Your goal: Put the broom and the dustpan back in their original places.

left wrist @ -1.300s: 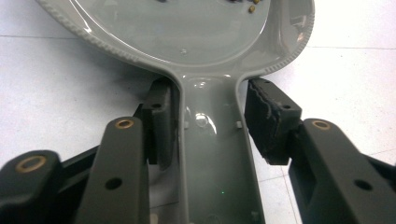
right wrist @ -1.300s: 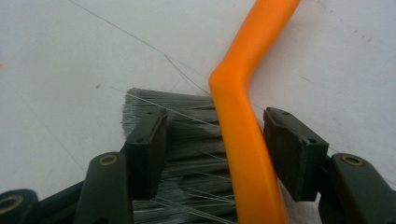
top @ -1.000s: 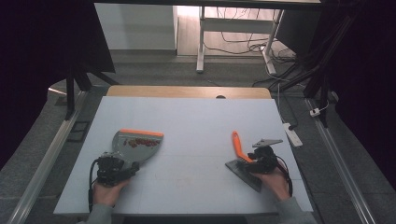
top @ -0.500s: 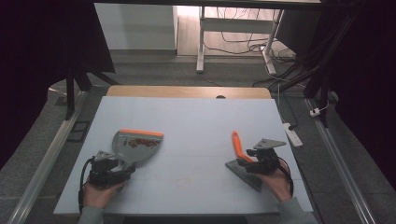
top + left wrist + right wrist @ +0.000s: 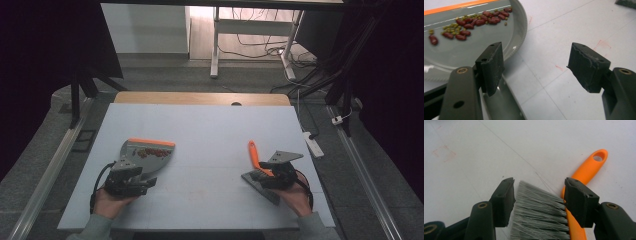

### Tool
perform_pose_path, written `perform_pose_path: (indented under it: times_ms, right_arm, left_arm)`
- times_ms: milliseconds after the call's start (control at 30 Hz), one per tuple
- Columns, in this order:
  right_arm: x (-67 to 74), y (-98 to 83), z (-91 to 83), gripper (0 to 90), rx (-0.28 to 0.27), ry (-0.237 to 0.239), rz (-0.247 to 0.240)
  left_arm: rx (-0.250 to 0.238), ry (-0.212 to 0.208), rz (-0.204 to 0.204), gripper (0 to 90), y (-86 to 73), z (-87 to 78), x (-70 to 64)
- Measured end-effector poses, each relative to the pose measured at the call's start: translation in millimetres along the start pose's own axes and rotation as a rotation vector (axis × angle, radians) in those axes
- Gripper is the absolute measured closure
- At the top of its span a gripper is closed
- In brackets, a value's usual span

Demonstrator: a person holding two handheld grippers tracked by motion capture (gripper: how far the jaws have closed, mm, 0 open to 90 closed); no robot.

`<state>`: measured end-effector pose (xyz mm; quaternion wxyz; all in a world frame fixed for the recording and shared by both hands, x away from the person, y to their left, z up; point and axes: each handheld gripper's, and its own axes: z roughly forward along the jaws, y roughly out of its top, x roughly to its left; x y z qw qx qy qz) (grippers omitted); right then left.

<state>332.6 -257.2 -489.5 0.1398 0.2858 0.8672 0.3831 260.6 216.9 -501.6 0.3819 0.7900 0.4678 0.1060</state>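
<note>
A grey dustpan (image 5: 131, 156) with an orange edge lies at the table's left and holds red beans (image 5: 150, 151) with small green ones. My left gripper (image 5: 142, 176) sits at its near end, open; in the left gripper view the dustpan (image 5: 454, 50) and beans (image 5: 471, 21) lie up left, and my left gripper (image 5: 536, 57) spans bare table. A brush with an orange handle (image 5: 253, 151) lies at the right. My right gripper (image 5: 262, 172) is open over it; the right gripper (image 5: 539, 195) straddles the grey bristles (image 5: 541, 220), its right jaw beside the handle (image 5: 589, 167).
The white table top (image 5: 210, 130) ends in a wooden strip (image 5: 200, 98) at the far side. A white power strip (image 5: 314, 145) lies on the floor off the right edge. Faint red marks (image 5: 602, 45) dot the surface.
My left gripper drew back to the left half a second ago and has now returned to the dustpan's near end. The right gripper and brush have not moved.
</note>
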Motion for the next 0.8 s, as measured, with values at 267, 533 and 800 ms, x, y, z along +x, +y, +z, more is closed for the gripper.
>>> perform_pose_path:
  times_ms: [267,533,800]
  right_arm:
    - [2.6,-3.5,-3.7,41.7,-0.024,-0.008,-0.028]
    - [-0.5,-8.3,-9.2,41.7,-0.045,-0.016,-0.014]
    - [-1.7,-8.9,-11.6,41.7,-0.069,-0.007,-0.017]
  left_arm:
    - [0.012,-0.04,0.049,29.7,-4.4,3.1,-4.5]
    - [0.004,-0.04,0.061,29.7,-4.9,1.9,-7.7]
    - [0.006,-0.033,0.05,29.8,-6.0,1.9,-6.4]
